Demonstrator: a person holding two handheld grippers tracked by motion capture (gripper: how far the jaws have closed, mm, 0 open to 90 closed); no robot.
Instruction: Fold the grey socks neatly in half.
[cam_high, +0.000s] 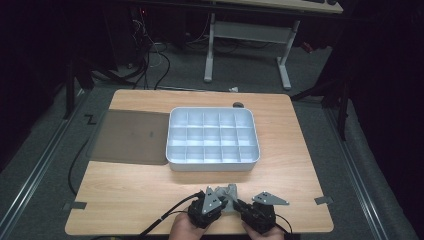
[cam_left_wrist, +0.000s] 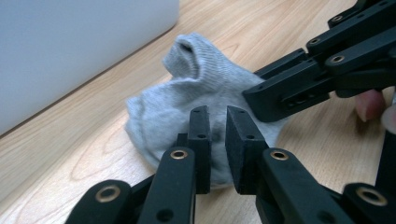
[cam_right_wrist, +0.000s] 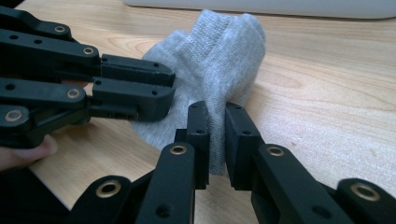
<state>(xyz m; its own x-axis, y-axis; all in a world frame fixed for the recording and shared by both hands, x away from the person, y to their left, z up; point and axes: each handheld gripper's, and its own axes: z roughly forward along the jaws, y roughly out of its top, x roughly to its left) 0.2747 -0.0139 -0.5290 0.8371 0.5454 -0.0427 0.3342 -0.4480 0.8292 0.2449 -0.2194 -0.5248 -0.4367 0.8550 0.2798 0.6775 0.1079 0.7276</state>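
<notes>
You are pinching the grey sock (cam_high: 230, 192) (bottom centre, seemingly bunched) with both the left gripper (cam_left_wrist: 218, 140) and right gripper (cam_right_wrist: 217, 140), jaws pressed on fabric.

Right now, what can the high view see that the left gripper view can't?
Only the high view takes in the lid lying flat left of the white compartment box, and the person's hands. Only the left gripper view shows the left gripper pinching the grey sock up close. Both share the sock, the box wall, the right gripper and the wooden table.
</notes>
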